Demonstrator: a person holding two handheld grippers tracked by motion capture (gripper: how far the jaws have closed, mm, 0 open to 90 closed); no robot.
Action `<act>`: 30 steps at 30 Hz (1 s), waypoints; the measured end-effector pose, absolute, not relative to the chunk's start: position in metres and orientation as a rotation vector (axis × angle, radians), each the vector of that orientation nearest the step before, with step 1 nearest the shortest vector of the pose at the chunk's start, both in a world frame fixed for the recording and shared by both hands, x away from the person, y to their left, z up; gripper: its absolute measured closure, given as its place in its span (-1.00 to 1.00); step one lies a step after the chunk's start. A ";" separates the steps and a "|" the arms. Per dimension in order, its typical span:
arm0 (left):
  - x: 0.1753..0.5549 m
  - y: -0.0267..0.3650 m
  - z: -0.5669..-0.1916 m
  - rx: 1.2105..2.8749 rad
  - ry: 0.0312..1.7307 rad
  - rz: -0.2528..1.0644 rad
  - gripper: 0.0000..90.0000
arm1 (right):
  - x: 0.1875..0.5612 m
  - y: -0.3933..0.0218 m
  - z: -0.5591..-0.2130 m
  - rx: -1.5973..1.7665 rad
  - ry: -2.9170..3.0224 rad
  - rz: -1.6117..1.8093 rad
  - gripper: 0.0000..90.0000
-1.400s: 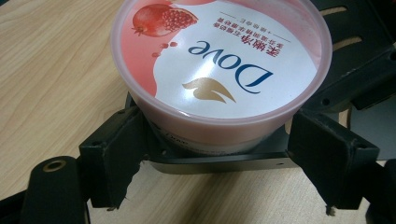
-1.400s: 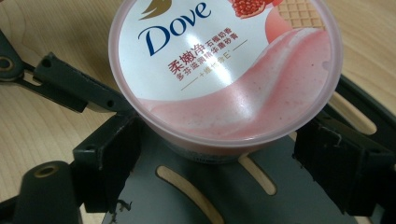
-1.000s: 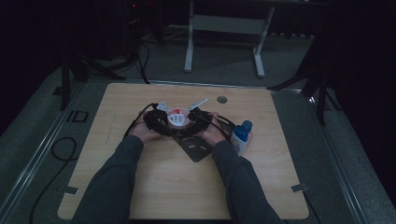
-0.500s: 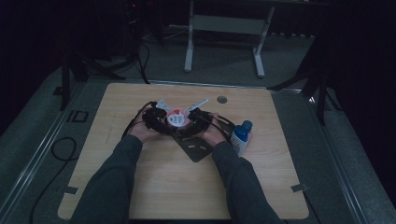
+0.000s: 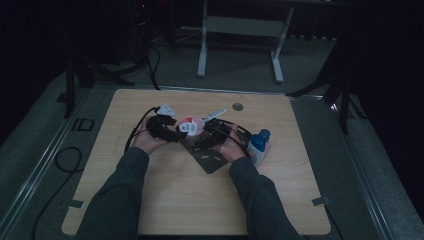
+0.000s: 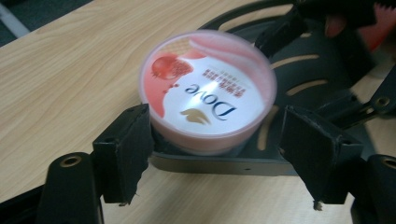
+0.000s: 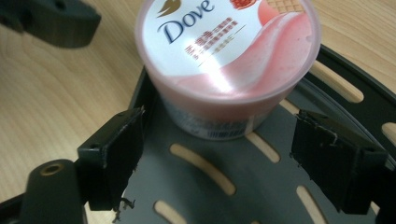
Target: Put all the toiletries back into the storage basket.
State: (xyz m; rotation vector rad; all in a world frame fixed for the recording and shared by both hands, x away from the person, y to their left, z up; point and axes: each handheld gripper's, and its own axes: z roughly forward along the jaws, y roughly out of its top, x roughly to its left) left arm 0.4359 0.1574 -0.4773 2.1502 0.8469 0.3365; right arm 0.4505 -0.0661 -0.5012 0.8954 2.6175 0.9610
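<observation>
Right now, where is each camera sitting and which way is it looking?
High view: above the person's side, looking forward and down on the table; both forearms and grippers show.
Left gripper view: rides the left gripper, looking along its open jaws at the pink Dove tub.
Right gripper view: rides the right gripper, looking along its open jaws at the tub on the black slotted plate.
Shared: all views show the tub.
</observation>
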 end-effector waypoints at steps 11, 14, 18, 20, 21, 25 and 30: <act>0.415 0.156 -0.473 2.116 0.828 0.352 -0.09 | 0.410 -0.068 -0.487 0.838 2.609 1.041 -0.08; 0.408 0.156 -0.474 2.107 0.821 0.362 -0.05 | 0.399 -0.070 -0.483 0.824 2.621 1.075 0.06; 0.400 0.155 -0.477 2.107 0.817 0.367 0.00 | 0.379 -0.071 -0.480 0.770 2.636 1.047 0.17; 0.397 0.155 -0.479 2.110 0.815 0.369 0.02 | 0.370 -0.072 -0.478 0.741 2.644 1.032 0.22; 0.396 0.155 -0.480 2.109 0.819 0.367 0.02 | 0.365 -0.073 -0.477 0.728 2.644 1.030 0.23; 0.391 0.157 -0.485 2.112 0.825 0.365 0.05 | 0.352 -0.081 -0.471 0.699 2.662 1.038 0.37; 0.385 0.158 -0.489 2.101 0.823 0.357 0.03 | 0.341 -0.092 -0.460 0.711 2.649 1.041 0.35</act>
